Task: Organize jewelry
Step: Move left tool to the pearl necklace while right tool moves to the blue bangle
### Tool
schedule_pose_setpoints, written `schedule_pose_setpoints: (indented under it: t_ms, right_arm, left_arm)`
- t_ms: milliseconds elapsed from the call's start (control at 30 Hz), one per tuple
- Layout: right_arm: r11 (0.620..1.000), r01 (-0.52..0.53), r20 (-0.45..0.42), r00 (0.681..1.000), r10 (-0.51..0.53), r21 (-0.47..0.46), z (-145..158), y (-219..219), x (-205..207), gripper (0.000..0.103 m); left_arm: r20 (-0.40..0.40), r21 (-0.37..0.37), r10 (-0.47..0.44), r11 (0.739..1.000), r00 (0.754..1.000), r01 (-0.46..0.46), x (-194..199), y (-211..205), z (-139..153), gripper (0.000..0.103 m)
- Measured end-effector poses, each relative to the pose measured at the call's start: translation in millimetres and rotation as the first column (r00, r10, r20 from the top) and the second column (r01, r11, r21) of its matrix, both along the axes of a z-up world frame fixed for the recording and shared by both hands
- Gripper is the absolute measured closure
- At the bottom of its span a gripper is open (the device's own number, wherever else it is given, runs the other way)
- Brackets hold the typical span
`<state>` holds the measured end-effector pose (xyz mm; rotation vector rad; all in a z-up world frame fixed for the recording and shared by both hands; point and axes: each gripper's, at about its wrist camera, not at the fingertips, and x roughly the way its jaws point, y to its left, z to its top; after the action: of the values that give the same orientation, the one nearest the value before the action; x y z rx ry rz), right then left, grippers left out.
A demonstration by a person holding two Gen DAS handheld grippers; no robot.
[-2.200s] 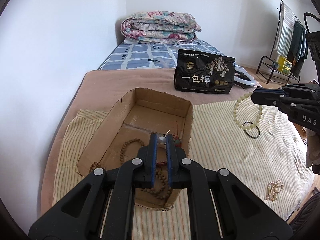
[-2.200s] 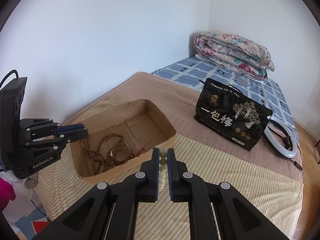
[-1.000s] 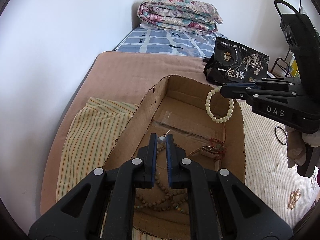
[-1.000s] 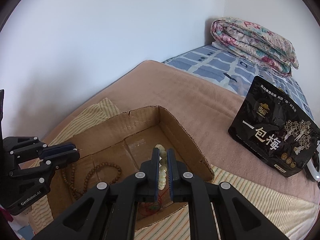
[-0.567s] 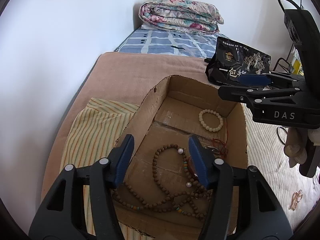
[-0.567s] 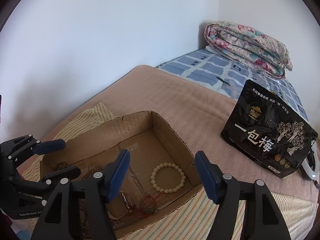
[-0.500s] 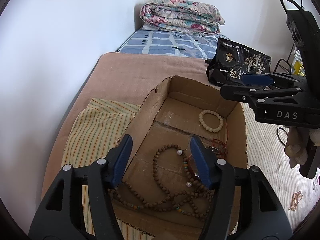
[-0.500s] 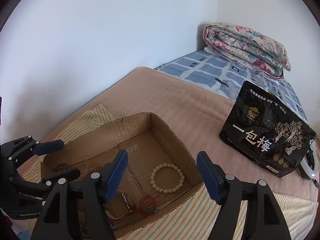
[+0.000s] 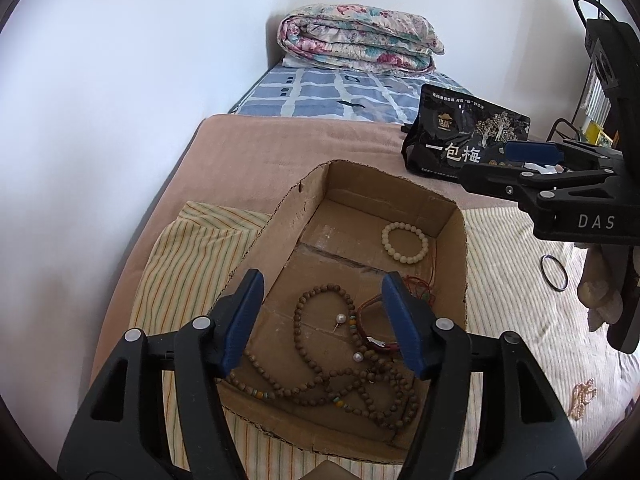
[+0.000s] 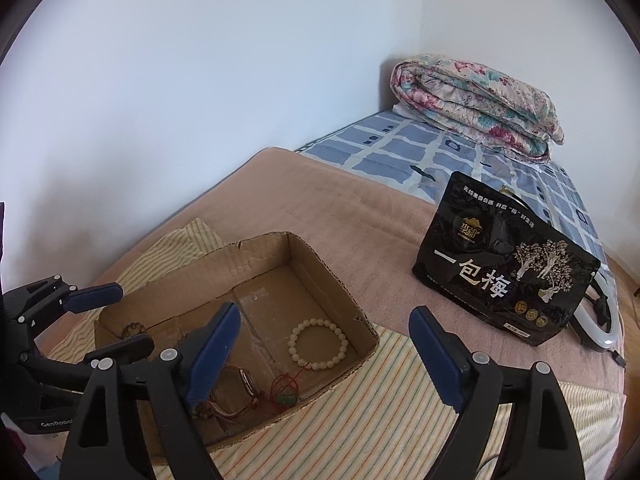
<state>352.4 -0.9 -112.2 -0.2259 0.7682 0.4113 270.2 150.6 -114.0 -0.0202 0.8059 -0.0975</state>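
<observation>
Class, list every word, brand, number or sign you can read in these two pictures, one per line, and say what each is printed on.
"一包梅": large white characters on the black snack bag.
"DAS": on the body of the right hand-held gripper, seen from the left wrist view.
"GenRobo", cut off at the frame of the other gripper: on the body of the left hand-held gripper, seen from the right wrist view.
Small print along the bag's top and its gold seals: too small to read.

In front of me an open cardboard box lies on striped cloth. A cream bead bracelet lies flat in its far right corner. Nearer me, a long brown bead necklace coils on the floor with two loose pearls and a red cord bracelet. Right of the box lie a thin black ring and pale gold jewelry.
</observation>
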Motion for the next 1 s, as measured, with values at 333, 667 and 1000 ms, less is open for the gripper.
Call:
schedule_pose_setpoints:
  t_ms: [333, 667, 1000]
  right_arm:
    - [0.999, 0.036, 0.029, 0.999, -0.036, 0.013, 24.7, -49.5, -29.7, 0.008]
    - [0.995, 0.098, 0.045, 0.994, -0.098, 0.003, 37.4, -126.0, -66.7, 0.005]
    - [0.979, 0.203, 0.026, 0.979, -0.204, 0.013, 32.3, -215.2, -110.6, 0.005]
  left_arm:
    - [0.010, 0.011, -0.039, 0.999, 0.999, 0.039, -16.8, -27.9, 14.5, 0.040]
    - [0.025, 0.017, -0.113, 0.993, 0.993, 0.113, -36.1, -73.5, 25.5, 0.040]
    - [0.018, 0.012, -0.235, 0.972, 0.972, 0.235, -57.1, -131.6, 27.4, 0.040]
